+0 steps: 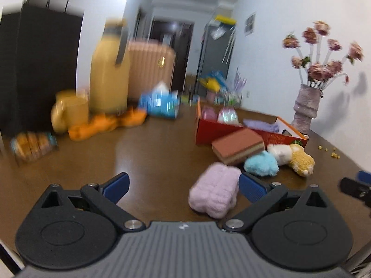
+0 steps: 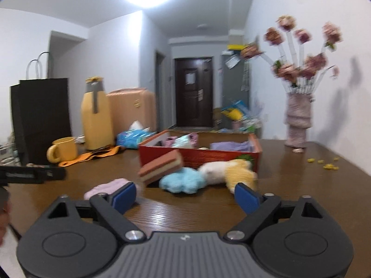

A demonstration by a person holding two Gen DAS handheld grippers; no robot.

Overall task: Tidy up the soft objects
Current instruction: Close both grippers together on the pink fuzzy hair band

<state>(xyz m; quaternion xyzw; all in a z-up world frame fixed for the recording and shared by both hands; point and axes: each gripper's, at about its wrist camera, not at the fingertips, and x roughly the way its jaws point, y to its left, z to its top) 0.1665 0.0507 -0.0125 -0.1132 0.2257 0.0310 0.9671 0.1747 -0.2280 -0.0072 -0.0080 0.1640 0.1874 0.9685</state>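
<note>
Brown table (image 2: 301, 185): sponge (image 2: 161, 166) leans, apparently, against red box (image 2: 199, 159).

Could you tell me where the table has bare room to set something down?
Bare wood lies between the orange cloth and the red box, and right of the box toward the vase, apart from yellow crumbs. It is crowded before the box: sponge, blue plush, pink towel.

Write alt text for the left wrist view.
The open left tool hovers over a brown wooden table, a fluffy pale pink plush roll by its right finger. Beyond lie a brown layered sponge block, blue fluffy plush and red cardboard box.
</note>
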